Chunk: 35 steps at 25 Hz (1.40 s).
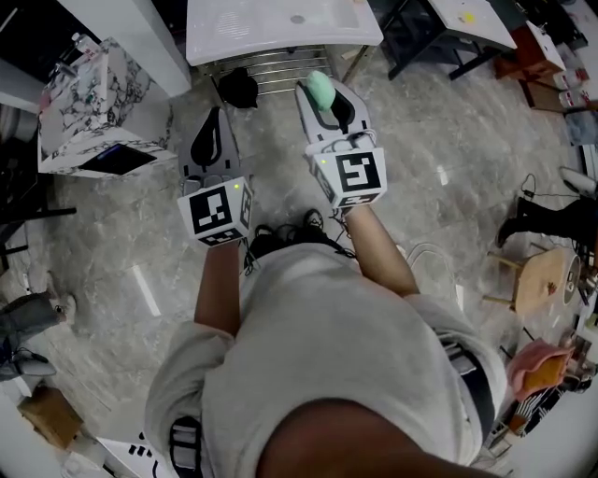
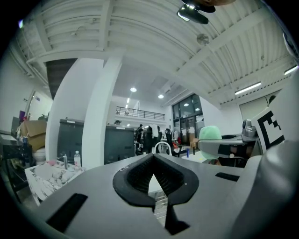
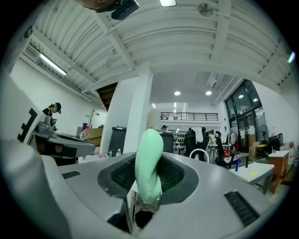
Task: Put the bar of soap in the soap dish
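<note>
Pinching a pale green oval bar of soap between its jaws, the right gripper hovers over grey marbled floor; the left gripper is empty, its jaws pressed together.

Grey marbled floor, white table, marble-patterned box, wooden stool standing on it

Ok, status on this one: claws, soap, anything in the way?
Right claw shut on green bar of soap, held level. Left claw shut, empty. Soap dish not in sight; white tabletop ahead.
</note>
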Tool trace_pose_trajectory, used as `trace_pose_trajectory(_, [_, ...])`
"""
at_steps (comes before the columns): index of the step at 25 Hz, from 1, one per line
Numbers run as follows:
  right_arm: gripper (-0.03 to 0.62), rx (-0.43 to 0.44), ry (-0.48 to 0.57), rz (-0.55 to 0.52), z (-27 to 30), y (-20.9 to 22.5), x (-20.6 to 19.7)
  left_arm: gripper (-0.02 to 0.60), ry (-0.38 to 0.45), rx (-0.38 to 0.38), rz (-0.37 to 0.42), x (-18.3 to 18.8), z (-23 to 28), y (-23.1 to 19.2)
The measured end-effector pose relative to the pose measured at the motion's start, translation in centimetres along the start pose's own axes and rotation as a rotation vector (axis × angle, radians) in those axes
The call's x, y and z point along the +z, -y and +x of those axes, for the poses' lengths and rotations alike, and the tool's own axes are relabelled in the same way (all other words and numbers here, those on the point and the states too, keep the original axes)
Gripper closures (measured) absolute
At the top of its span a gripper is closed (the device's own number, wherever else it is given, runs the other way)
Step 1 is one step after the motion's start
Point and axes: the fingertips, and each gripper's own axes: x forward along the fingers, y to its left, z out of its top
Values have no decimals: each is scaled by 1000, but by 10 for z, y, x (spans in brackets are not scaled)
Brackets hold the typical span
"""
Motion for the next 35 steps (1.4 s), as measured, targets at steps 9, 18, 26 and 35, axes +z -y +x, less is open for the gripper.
trace_pose_trajectory(9, [482, -38, 0, 2, 5, -32, 0, 565, 10, -65, 6, -3, -11, -25])
trace_pose_trajectory(18, [482, -30, -2, 6, 30, -26, -6, 565, 4, -75, 4, -8, 14, -32])
trace_pose_trajectory(26, [482, -23, -5, 19, 73, 6, -16, 565, -9, -77, 15, -11, 68, -36])
trace_pose_trajectory(35, [482, -4, 1, 42, 136, 60, -29, 565, -25, -75, 38, -10, 153, -30])
